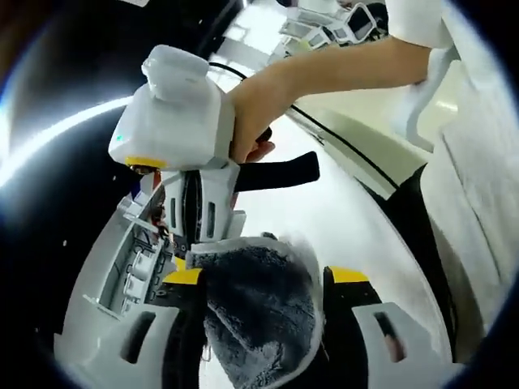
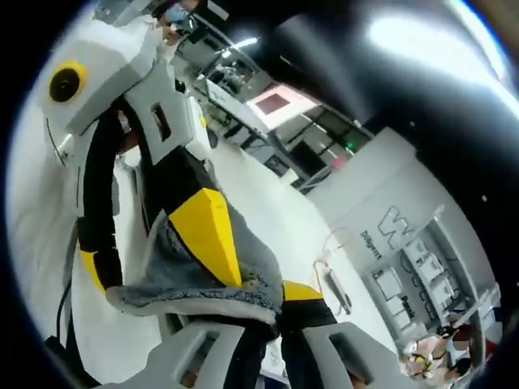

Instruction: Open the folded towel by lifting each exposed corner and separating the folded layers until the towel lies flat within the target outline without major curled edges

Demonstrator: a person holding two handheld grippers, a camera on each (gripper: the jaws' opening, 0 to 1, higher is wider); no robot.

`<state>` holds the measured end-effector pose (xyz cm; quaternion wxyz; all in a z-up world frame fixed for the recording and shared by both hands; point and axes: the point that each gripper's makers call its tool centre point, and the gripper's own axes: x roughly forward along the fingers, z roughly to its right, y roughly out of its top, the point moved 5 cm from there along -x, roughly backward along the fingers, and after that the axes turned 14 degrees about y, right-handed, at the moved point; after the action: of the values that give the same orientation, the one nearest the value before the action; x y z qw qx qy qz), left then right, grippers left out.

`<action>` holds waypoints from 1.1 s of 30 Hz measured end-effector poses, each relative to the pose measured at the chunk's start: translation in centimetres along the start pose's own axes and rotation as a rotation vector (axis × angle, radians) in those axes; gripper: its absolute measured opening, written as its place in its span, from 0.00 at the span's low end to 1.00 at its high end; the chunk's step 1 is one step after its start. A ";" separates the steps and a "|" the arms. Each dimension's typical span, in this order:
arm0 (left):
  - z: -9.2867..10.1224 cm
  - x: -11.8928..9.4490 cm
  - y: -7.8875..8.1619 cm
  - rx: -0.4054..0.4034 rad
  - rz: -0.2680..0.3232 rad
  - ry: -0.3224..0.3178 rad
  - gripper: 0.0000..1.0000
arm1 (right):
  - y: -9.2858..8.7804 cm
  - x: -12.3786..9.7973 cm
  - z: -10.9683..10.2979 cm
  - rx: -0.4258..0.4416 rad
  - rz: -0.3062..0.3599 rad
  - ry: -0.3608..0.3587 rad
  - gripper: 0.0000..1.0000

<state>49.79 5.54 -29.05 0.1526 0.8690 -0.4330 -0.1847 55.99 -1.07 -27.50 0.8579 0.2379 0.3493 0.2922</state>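
A grey fluffy towel (image 1: pixel 259 312) with a pale stitched edge hangs bunched between the yellow-tipped jaws of my left gripper (image 1: pixel 264 279), which is shut on it. My right gripper (image 1: pixel 182 253), held by a person's hand (image 1: pixel 253 113), comes in from above and pinches the same towel at its upper left edge. In the right gripper view the towel (image 2: pixel 190 271) drapes over my right gripper (image 2: pixel 272 312), shut on its hem. The left gripper (image 2: pixel 150 259) stands close beside it, its yellow pads on either side of the cloth. Both grippers are raised, close together.
A person in a white top (image 1: pixel 478 162) stands at the right, with a black cable (image 1: pixel 340 138) trailing past the arm. A pale floor or tabletop (image 1: pixel 340 219) lies below. Farther off are workbenches (image 2: pixel 243 89) and a white wall with posters (image 2: pixel 405 267).
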 end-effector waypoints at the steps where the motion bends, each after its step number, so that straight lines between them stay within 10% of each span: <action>1: 0.9 0.5 0.4 -0.004 -0.002 -0.015 0.43 | -0.3 -0.2 0.1 0.008 -0.014 -0.010 0.00; 7: 0.1 2.2 0.8 0.012 0.077 0.140 0.02 | -1.1 -0.9 -0.2 0.033 -0.035 0.019 0.00; 8: 0.2 1.3 0.8 0.100 0.137 0.065 0.02 | -0.9 -0.9 -0.2 0.007 -0.020 0.024 0.00; 26: -3.5 -1.2 -0.3 -0.016 0.107 0.174 0.02 | -0.3 -1.7 1.0 -0.064 0.031 -0.016 0.07; 33: -5.4 -2.5 -1.5 -0.088 0.095 0.220 0.02 | -0.7 0.5 -0.5 -0.045 0.034 0.089 0.14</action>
<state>51.93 8.98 -24.49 0.2458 0.8549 -0.4459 -0.0995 56.13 -1.15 -28.50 0.8415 0.2114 0.3764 0.3249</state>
